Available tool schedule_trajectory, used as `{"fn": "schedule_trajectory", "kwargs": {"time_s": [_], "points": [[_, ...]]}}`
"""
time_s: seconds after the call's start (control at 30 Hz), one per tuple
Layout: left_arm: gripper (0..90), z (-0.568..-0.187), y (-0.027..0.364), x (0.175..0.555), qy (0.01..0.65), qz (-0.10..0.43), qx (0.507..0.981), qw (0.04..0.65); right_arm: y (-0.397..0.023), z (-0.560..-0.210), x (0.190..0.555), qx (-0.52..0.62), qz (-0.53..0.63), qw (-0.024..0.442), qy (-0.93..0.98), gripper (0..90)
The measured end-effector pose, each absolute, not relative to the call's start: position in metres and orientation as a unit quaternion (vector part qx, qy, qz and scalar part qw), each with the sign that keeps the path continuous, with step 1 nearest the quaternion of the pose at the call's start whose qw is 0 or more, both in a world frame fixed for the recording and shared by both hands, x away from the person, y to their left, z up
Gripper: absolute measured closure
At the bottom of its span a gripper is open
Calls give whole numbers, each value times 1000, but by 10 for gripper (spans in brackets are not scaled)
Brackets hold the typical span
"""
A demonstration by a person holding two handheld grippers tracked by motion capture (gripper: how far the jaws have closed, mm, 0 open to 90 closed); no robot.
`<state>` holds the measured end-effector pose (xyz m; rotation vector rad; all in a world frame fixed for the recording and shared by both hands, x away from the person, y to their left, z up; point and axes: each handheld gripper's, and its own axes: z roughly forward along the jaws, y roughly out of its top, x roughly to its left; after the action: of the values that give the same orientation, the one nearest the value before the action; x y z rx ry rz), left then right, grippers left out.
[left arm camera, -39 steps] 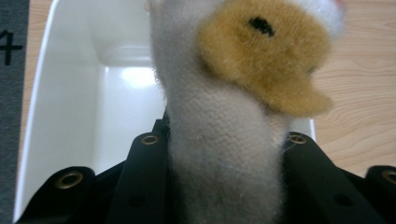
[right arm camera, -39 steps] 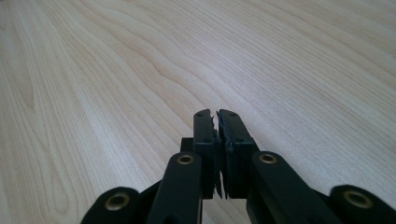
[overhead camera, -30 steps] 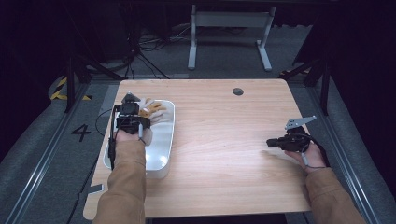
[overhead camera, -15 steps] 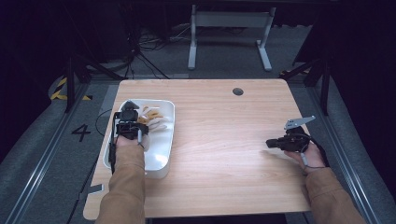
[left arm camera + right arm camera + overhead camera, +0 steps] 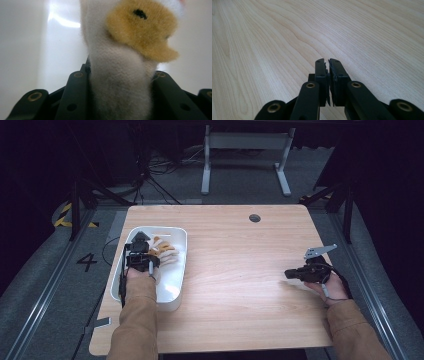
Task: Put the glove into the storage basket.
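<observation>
Plush toy point(image 5: 120, 75), white with a tan patch bearing a black mark, clamped between the two black jaws of the left claw point(image 5: 120, 82); seen from above as a white-and-tan bundle point(image 5: 161, 249) inside the white tray point(image 5: 172, 292), toward its far end. Left claw point(image 5: 142, 245) above the tray's far half, pointing away from the person, with the left hand point(image 5: 140, 270) behind it and a tan sleeve point(image 5: 134, 320) entering from the bottom edge. Glossy white tray wall point(image 5: 25, 45) close behind the toy in the left gripper view. Tray set at the left edge of the light wooden desk point(image 5: 240, 285), long side running away from the person.

Right claw point(image 5: 289, 273) well apart from the tray, near the right edge of the desk, pointing left; jaws pressed together on nothing, low over bare wood grain point(image 5: 274, 37) in the right gripper view point(image 5: 329, 65). Grey three-cornered plate point(image 5: 319, 251) on top, right hand point(image 5: 325, 285) behind.

Round dark hole point(image 5: 255, 218) near the far edge of the desk.
</observation>
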<state>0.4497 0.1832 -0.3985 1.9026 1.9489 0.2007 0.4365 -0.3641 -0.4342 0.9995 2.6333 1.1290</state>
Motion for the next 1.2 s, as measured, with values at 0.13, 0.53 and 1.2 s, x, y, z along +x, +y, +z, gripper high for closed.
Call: {"fn": "schedule_trajectory", "kwargs": {"time_s": [0.13,0.53,1.2], "points": [[655,-401,183,450,700,66,684,192,-364,-434,437,328,372,53,867,851],[634,-409,184,452,706,52,685,173,-364,-435,437,329,372,53,867,847],[276,-417,189,458,704,-9,690,167,-364,-437,437,333,369,52,866,828]]}}
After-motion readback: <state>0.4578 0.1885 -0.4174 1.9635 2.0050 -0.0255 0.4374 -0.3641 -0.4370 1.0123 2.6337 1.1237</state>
